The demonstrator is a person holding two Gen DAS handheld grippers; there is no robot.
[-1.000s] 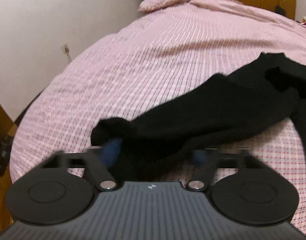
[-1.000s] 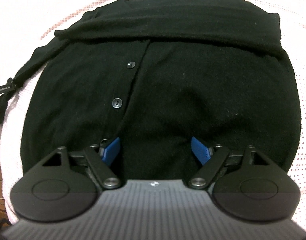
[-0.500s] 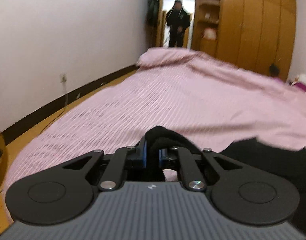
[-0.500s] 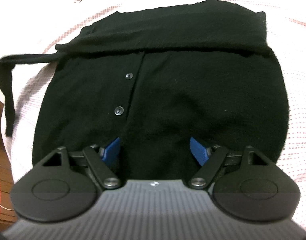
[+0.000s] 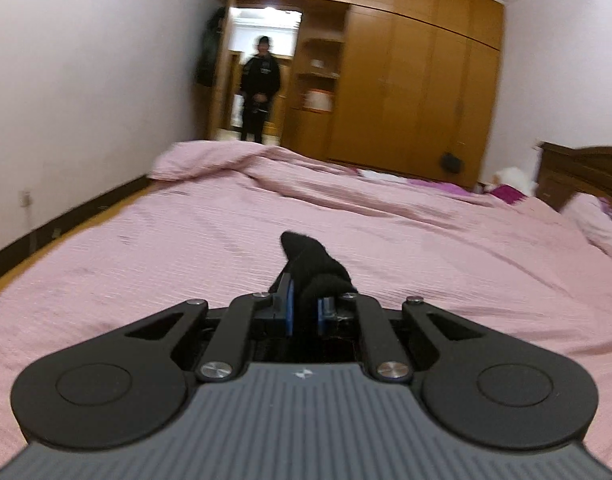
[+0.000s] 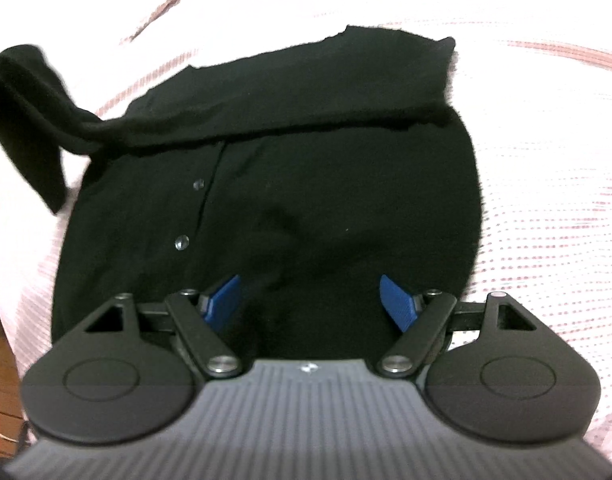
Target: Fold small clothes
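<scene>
1. One black cardigan lies spread on the bed, directly ahead of and beneath our right gripper. Its top portion is folded down across the body as a broad band.
2. Our right gripper stands wide, nothing between its blue pads; it hangs over the lower part of the garment, pointing steeply down. Whether the pads touch the cloth we cannot tell.
3. Our left gripper is clamped narrow on a bunch of black fabric, the sleeve end, which pokes out past the blue pads. It points nearly level across the bed, with pink cover on all sides of it.
4. In the right wrist view, one sleeve runs from the cardigan's left shoulder up and away to the picture's left edge, raised off the cover.
5. Count: cardigan, one; buttons visible, two, along the placket left of centre; grippers, two.
6. Surroundings: one pink checked bed cover, one wooden wardrobe, one person in dark clothing standing in the doorway.
</scene>
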